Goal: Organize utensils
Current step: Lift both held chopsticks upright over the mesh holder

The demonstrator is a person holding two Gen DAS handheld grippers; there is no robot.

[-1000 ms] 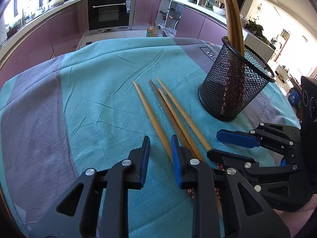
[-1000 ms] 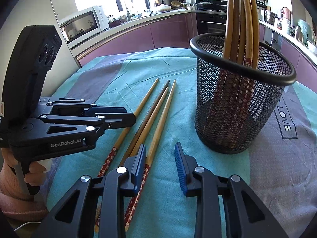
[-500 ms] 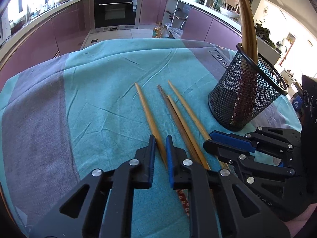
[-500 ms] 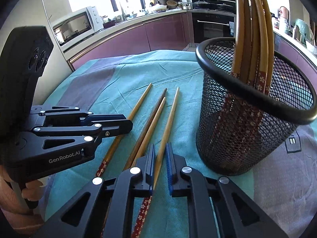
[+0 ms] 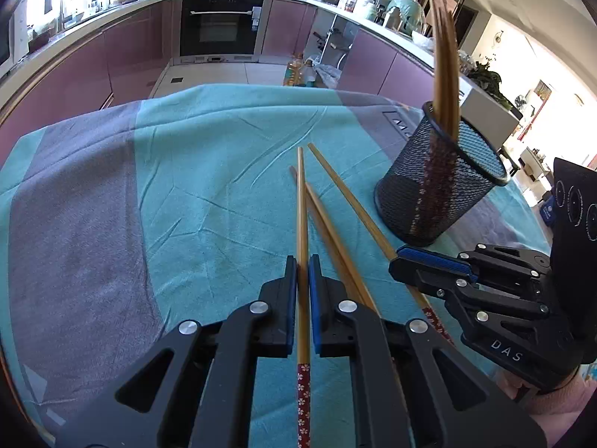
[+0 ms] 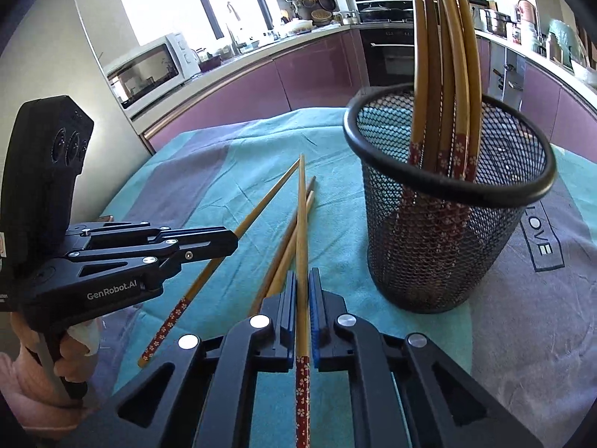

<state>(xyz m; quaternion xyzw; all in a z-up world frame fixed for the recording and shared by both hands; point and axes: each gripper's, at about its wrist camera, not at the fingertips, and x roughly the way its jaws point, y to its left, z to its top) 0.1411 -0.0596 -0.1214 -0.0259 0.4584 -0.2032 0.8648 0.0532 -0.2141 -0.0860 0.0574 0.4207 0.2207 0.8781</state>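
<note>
Where each tongs [image 5: 303, 280] clamps, one chopstick [image 5: 301, 201] between its pads.

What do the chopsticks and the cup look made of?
Chopsticks: likely bamboo or wood, smooth tan shafts with a slight sheen, red flower-patterned handle ends. Cup: black metal wire mesh, see-through, with a solid black rim; probably painted or coated.

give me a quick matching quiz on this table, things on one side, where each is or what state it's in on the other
1. left gripper
2. mesh cup
3. microwave
4. cloth

a. on the counter
b. spread under the loose chopsticks
c. shut on a chopstick
d. upright, holding chopsticks

Pairs: 1-c, 2-d, 3-a, 4-b
</note>
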